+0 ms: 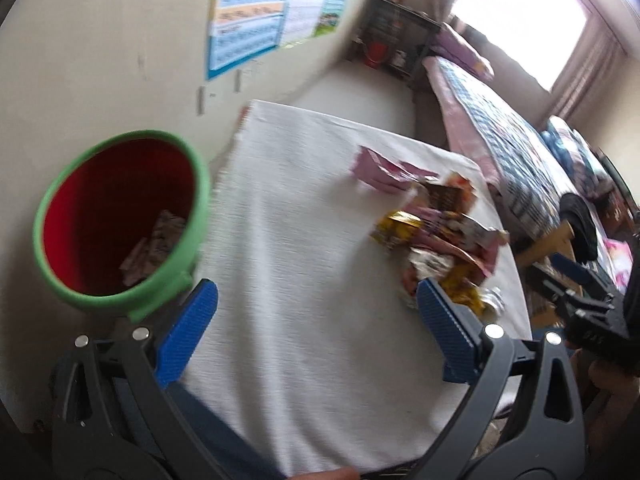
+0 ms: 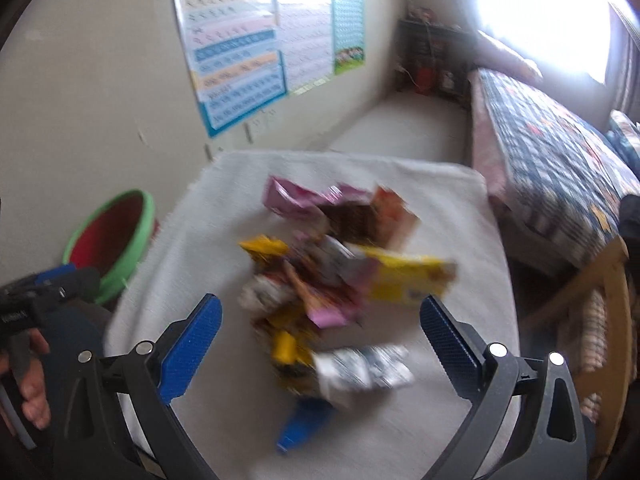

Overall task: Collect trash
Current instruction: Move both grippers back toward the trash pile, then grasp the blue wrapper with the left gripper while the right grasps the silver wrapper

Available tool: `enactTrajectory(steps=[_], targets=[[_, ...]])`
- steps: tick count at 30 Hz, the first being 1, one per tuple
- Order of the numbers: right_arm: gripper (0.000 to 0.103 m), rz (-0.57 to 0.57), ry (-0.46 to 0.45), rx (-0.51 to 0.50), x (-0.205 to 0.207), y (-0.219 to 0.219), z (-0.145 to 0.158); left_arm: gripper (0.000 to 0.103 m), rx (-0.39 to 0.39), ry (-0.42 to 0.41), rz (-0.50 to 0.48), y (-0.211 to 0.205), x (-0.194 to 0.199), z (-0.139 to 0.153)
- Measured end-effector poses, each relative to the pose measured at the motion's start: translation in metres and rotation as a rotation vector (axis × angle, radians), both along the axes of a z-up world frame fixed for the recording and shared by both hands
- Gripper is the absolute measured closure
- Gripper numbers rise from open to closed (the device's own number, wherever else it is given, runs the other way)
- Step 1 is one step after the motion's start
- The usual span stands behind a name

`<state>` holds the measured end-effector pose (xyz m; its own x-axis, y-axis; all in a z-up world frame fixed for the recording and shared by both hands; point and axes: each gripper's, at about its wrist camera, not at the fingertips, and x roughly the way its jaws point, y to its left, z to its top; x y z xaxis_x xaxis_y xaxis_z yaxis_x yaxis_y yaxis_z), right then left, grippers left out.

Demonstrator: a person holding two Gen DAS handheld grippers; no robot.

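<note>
One heap of wrappers (image 2: 332,280) lies on the white-covered desk (image 1: 288,240), too blurred to count piece by piece; a yellow packet (image 2: 404,280) in it lies lengthwise toward 3 o'clock. One bin (image 1: 120,220), red inside with a green rim, stands off the desk's edge at 9 o'clock, mouth up, with some trash already inside. The left gripper (image 1: 316,328) hangs over bare cloth, jaws wide apart and empty. The right gripper (image 2: 320,332) hovers over the heap, jaws likewise spread, holding nothing.
</note>
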<state>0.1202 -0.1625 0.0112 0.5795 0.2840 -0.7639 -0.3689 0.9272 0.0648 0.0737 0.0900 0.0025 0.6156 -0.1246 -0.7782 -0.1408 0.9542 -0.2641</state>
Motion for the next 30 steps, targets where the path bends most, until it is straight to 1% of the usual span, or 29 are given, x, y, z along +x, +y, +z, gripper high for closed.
enactTrajectory(steps=[3,8,18,20,22,23,24,25,26,27,29,30], targets=[[0.007,-0.021,0.026,-0.015,-0.006,-0.020,-0.013,0.005,-0.013,0.008,-0.039,-0.019,0.008,-0.003],[0.007,-0.032,0.064,-0.033,-0.007,-0.035,-0.029,0.005,-0.026,0.023,-0.108,-0.050,0.019,-0.011],[0.007,-0.002,0.133,-0.037,-0.006,-0.037,-0.060,0.006,-0.052,0.074,-0.200,-0.086,0.036,-0.028],[0.007,-0.001,0.147,-0.031,-0.004,-0.038,-0.065,0.006,-0.087,0.089,-0.222,-0.093,0.039,-0.032],[0.007,-0.003,0.154,-0.030,-0.002,-0.039,-0.068,0.008,-0.115,0.110,-0.235,-0.100,0.043,-0.036],[0.007,-0.003,0.157,-0.028,-0.001,-0.040,-0.069,0.011,-0.120,0.120,-0.239,-0.104,0.045,-0.038],[0.007,-0.004,0.156,-0.029,0.000,-0.040,-0.070,0.016,-0.123,0.130,-0.240,-0.107,0.048,-0.041],[0.007,-0.004,0.155,-0.030,0.001,-0.040,-0.070,0.019,-0.128,0.140,-0.241,-0.110,0.050,-0.043],[0.007,-0.003,0.155,-0.026,0.001,-0.040,-0.070,0.025,-0.139,0.152,-0.246,-0.114,0.052,-0.045],[0.007,-0.001,0.154,-0.023,0.002,-0.041,-0.071,0.029,-0.146,0.166,-0.250,-0.117,0.055,-0.048],[0.007,0.000,0.156,-0.024,0.003,-0.040,-0.072,0.032,-0.154,0.183,-0.256,-0.124,0.060,-0.053],[0.007,0.001,0.158,-0.020,0.004,-0.040,-0.073,0.037,-0.161,0.191,-0.258,-0.126,0.062,-0.055]])
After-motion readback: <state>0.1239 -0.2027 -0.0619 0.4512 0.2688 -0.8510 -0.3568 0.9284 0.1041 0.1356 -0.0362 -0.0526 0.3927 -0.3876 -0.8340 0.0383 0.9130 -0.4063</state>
